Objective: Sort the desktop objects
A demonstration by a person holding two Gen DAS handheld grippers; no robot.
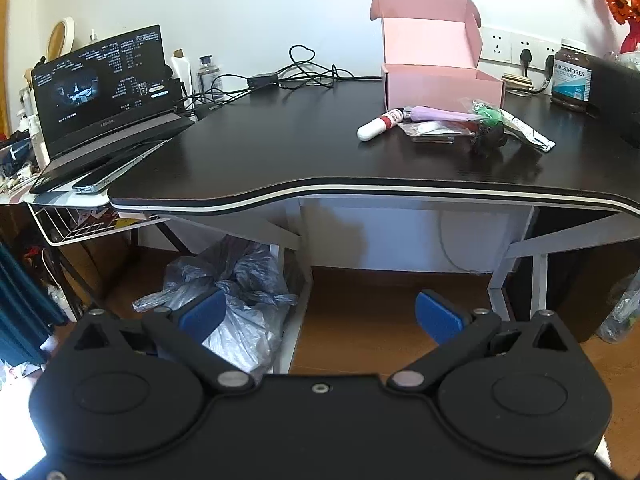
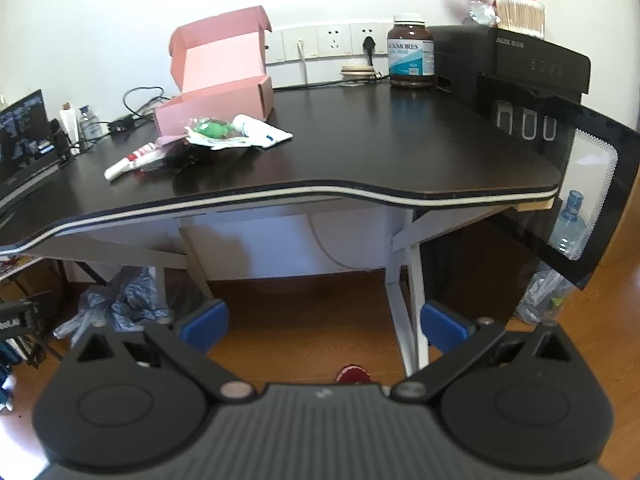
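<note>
Both grippers sit off the desk, in front of its front edge, low. Left gripper fingers apart, empty. Right gripper fingers apart, empty. Pink box stands lid-open near the desk's back edge. Clutter just in front of it: white-and-red tube, purple item, green packet, white tube. Supplement bottle near back right corner.
</note>
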